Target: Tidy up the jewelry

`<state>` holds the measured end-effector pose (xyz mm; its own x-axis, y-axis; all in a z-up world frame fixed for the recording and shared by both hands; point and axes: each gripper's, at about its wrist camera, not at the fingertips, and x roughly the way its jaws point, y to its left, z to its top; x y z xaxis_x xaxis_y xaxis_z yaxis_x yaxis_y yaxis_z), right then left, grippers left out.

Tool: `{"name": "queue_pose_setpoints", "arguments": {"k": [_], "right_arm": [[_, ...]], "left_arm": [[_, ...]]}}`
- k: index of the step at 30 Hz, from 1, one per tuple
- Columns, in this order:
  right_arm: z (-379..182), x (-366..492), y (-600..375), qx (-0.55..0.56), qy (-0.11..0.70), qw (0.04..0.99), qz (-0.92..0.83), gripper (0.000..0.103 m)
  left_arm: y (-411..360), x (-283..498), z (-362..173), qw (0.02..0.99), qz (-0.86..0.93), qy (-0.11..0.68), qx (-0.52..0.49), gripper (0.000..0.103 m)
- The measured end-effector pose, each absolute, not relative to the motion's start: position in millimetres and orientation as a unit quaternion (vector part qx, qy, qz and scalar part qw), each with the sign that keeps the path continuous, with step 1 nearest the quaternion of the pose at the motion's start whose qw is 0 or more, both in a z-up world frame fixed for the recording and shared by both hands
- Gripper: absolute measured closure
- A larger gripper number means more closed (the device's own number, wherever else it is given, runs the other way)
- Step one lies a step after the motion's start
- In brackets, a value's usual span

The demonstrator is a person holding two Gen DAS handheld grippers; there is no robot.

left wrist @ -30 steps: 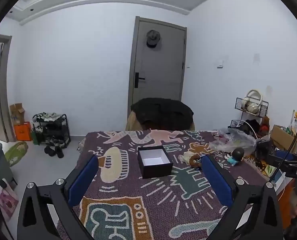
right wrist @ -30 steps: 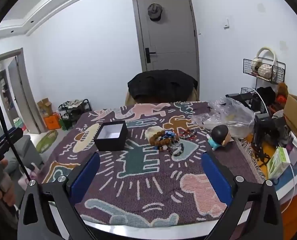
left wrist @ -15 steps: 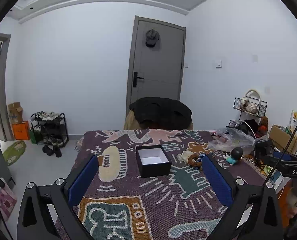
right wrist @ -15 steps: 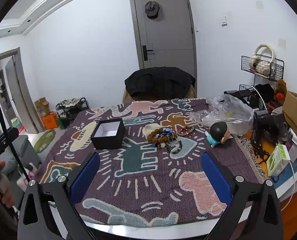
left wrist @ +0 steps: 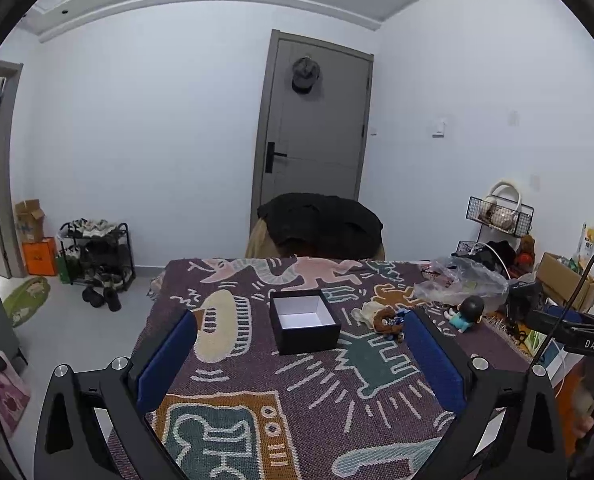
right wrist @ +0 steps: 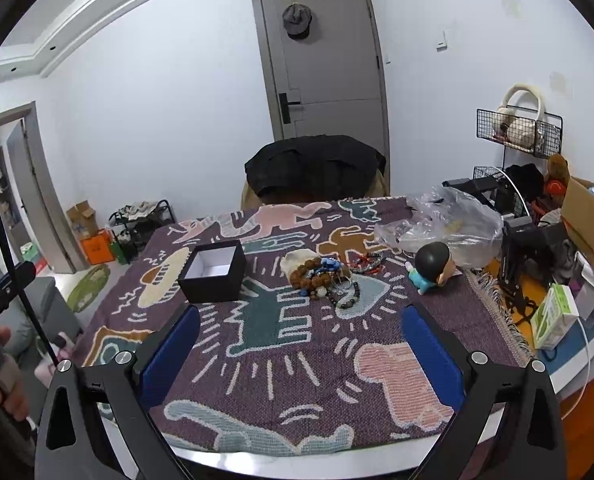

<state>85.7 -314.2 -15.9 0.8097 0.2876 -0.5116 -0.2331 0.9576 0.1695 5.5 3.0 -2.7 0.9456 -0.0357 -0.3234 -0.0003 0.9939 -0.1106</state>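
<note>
An open black box with a white inside [left wrist: 304, 326] [right wrist: 213, 271] stands empty on the patterned cloth. A heap of bead bracelets and necklaces [right wrist: 325, 278] [left wrist: 389, 319] lies to its right. My left gripper [left wrist: 301, 354] is open and empty, held above the near part of the table, short of the box. My right gripper [right wrist: 300, 346] is open and empty, above the table's near edge, short of the jewelry heap.
A small big-headed doll [right wrist: 433, 266] lies right of the jewelry. A clear plastic bag [right wrist: 445, 228] lies behind it. Boxes, wire baskets and cables crowd the right side [right wrist: 545, 240]. A chair with a black jacket [right wrist: 317, 168] stands behind the table.
Both views have shifted slightly: the table and the box sit a little lower and nearer in frame. Both grippers stay open and empty.
</note>
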Motion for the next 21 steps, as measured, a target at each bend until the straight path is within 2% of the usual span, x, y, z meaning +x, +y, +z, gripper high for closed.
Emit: {"name": "queue_pose_setpoints", "arguments": {"k": [7,21], "right_arm": [[-17,88,-321,0.054,0.277,0.949,0.138,0.002],[10,74,-334,0.044,0.225,0.962,0.152,0.002]], "left_arm": [[-1,4,-4,0.985,-0.018,0.163,-0.051,0.0],[2,-1,1,0.987,-0.021,0.155,-0.04,0.0]]}}
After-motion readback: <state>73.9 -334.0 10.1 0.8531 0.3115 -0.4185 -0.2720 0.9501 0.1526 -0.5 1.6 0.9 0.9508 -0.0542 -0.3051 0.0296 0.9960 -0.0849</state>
